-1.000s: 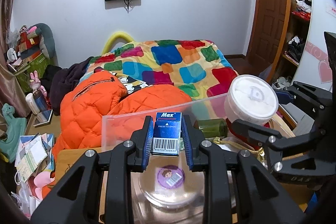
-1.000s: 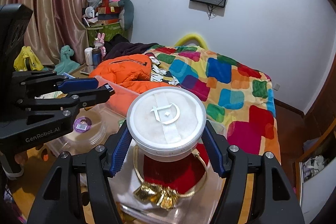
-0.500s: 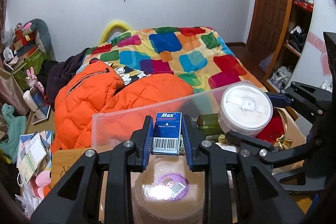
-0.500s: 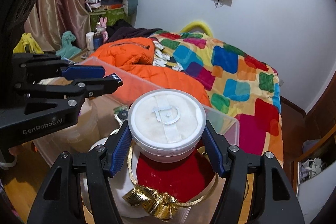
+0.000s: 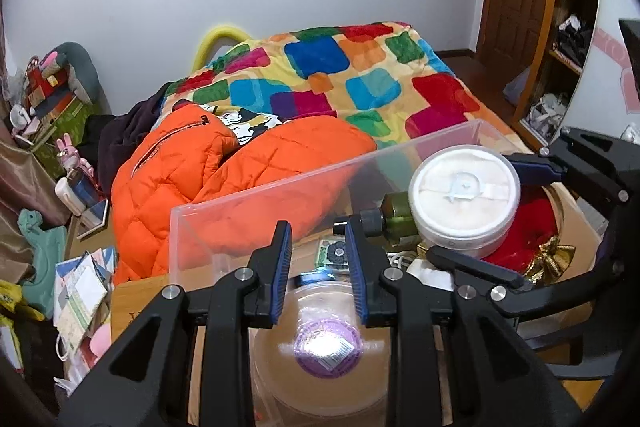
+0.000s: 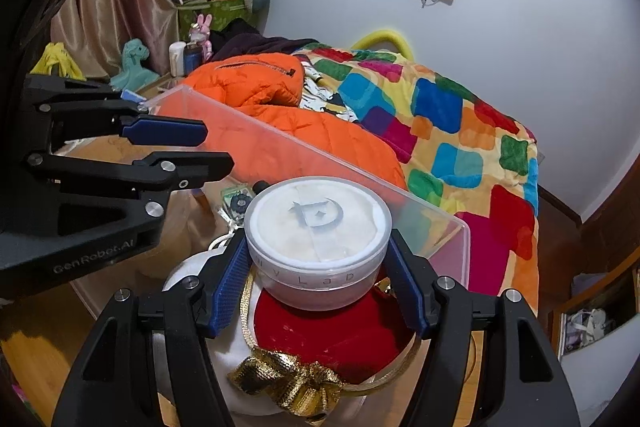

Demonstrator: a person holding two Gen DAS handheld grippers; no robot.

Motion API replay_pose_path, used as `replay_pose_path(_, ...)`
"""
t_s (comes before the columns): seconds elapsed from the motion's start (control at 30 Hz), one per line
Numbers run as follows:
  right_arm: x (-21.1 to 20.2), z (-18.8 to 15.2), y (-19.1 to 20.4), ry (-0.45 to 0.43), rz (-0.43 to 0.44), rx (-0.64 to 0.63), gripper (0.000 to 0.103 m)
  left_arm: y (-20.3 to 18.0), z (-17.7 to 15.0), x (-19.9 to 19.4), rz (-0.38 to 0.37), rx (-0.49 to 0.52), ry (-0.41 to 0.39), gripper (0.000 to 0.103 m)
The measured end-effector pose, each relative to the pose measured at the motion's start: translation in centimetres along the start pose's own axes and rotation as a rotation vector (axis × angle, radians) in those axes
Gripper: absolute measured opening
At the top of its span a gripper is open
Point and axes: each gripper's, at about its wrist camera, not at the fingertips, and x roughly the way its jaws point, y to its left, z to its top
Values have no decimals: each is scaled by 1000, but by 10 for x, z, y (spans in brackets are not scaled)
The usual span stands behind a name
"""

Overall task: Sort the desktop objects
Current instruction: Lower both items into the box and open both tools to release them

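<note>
- My right gripper [image 6: 317, 261] is clamped on the white round jar [image 6: 318, 227], one blue pad on each side of its wall just under the lid rim.
- I judge the jar light and stiff, with a smooth plastic wall that could slide in the pads. A grip low on the straight wall across its full width suits it best, since a pinch on the lid might pop it off.
- The jar hangs above the red box with the gold bow [image 6: 332, 331], within the outline of the clear bin [image 6: 320, 159]. I cannot tell whether it touches the box.
- My left gripper [image 5: 316, 239] has its pads a narrow gap apart, and I see nothing between them. It hovers over the lid with the purple sticker [image 5: 324, 343] at the bin's other end.
- A green bottle [image 5: 396, 215] lies in the bin just behind the jar.
- Beyond the bin's far wall lie the orange jacket [image 5: 240, 179] and then the chequered quilt [image 5: 360, 79].
</note>
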Motion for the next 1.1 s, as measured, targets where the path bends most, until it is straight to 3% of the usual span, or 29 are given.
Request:
replay_pose_path(0.17, 2, 2, 3, 22, -5, -25, 62, 1, 0, 0, -2, -4, 4, 29)
replay_pose_path(0.3, -3, 2, 5, 24, -23, -34, 63, 3, 0, -4, -7, -18, -16, 46)
replay_pose_path(0.53, -27, 2, 4, -20, -54, -36, 70, 4, -1, -7, -11, -31, -27, 50)
replay_pose_path(0.67, -41, 5, 4, -42, -74, -32, 71, 10, -1, -20, 11, -58, -60, 70)
replay_pose_path(0.73, -49, 5, 4, -55, -89, -26, 71, 13, -1, -29, 19, -66, -82, 71)
replay_pose_path(0.83, -60, 5, 3, -71, -101, -5, 76, 18, -3, -44, 42, -85, -114, 81)
replay_pose_path(1.1, -93, -6, 8, -119, -116, 49, 79, 19, -23, -84, 119, -80, -199, 82)
